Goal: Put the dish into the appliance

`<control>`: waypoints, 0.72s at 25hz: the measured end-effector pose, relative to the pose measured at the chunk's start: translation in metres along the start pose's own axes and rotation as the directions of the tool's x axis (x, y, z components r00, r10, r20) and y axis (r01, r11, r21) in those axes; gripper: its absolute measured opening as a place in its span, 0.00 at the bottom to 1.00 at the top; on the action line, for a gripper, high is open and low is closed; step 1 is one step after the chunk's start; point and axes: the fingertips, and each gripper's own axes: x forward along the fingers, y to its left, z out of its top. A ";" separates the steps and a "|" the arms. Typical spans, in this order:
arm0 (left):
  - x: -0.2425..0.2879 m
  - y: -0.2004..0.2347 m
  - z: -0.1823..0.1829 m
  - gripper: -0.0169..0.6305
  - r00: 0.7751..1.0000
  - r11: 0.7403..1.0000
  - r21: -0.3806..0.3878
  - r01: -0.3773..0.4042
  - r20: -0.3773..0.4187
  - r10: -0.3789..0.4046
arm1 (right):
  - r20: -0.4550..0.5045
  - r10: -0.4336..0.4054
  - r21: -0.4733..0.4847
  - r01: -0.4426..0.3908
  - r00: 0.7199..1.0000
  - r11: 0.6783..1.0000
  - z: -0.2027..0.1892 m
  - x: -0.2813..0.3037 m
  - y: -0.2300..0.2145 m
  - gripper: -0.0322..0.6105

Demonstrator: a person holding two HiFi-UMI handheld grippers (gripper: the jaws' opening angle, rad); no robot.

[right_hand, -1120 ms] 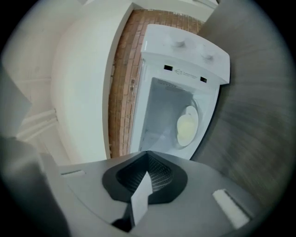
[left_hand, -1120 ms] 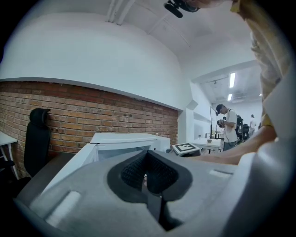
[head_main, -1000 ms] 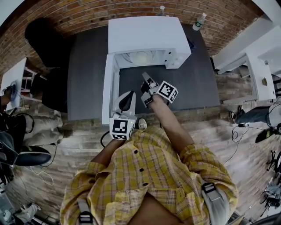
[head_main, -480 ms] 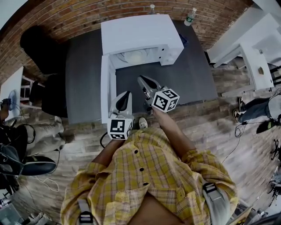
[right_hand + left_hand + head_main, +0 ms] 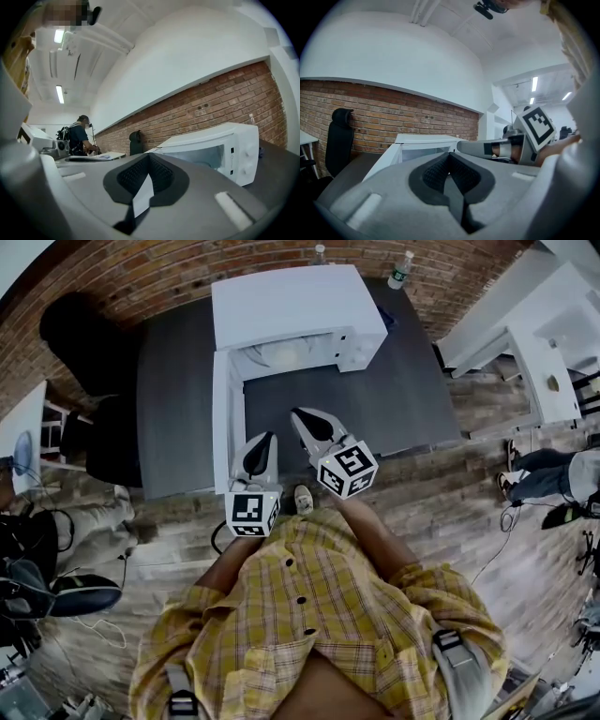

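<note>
A white microwave [image 5: 291,301] stood on the dark grey worktop [image 5: 394,399] with its door [image 5: 222,427] swung wide open on the microwave's left side, its edge reaching toward the person. The dish [image 5: 284,353], pale and round, lay inside the microwave's cavity, visible through the open front. The left hand-held gripper [image 5: 263,442] hung in front of the microwave, just beside the free end of the open door, its jaws together with nothing between them. The right hand-held gripper [image 5: 298,414] sat in front of the microwave's opening, a little nearer to it than the left one, pointing roughly level at it; its jaws were also closed and empty. Neither touched the microwave or the dish. The person's yellow plaid shirt [image 5: 309,615] filled the lower part of the head view. Behind the microwave ran a brick wall [image 5: 141,277], with two bottles [image 5: 401,268] at the microwave's far right and a black chair [image 5: 80,334] well off to its left.
</note>
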 end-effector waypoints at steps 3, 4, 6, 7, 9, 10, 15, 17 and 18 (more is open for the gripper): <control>-0.003 0.001 0.000 0.02 1.000 1.000 -0.005 -0.004 0.006 0.005 | 0.005 -0.015 -0.066 0.015 1.000 0.998 0.003 -0.005 0.010 0.05; -0.004 0.001 0.000 0.02 1.000 1.000 -0.006 -0.006 0.008 0.006 | 0.009 -0.023 -0.086 0.023 1.000 0.996 0.005 -0.008 0.012 0.05; -0.006 0.000 0.001 0.02 1.000 1.000 -0.006 -0.008 0.012 0.008 | 0.017 -0.036 -0.113 0.038 0.999 0.993 0.006 -0.013 0.016 0.05; -0.007 0.000 0.002 0.02 1.000 1.000 -0.007 -0.009 0.014 0.009 | 0.021 -0.041 -0.120 0.043 0.999 0.992 0.006 -0.015 0.017 0.05; -0.008 0.000 0.002 0.02 1.000 1.000 -0.009 -0.009 0.019 0.009 | 0.021 -0.047 -0.124 0.050 0.999 0.991 0.005 -0.019 0.018 0.05; -0.008 0.000 0.002 0.02 1.000 1.000 -0.010 -0.008 0.021 0.008 | 0.019 -0.050 -0.124 0.052 0.999 0.991 0.003 -0.020 0.018 0.05; -0.011 -0.001 0.001 0.02 1.000 1.000 -0.016 -0.009 0.029 0.009 | 0.013 -0.061 -0.133 0.063 0.998 0.989 0.001 -0.029 0.020 0.05; -0.011 -0.002 0.002 0.02 0.999 1.000 -0.018 -0.006 0.032 0.007 | 0.009 -0.060 -0.132 0.061 0.998 0.989 -0.002 -0.031 0.022 0.05; -0.011 -0.004 0.003 0.02 0.999 1.000 -0.016 -0.004 0.033 0.005 | 0.007 -0.061 -0.129 0.062 0.998 0.990 -0.003 -0.031 0.022 0.05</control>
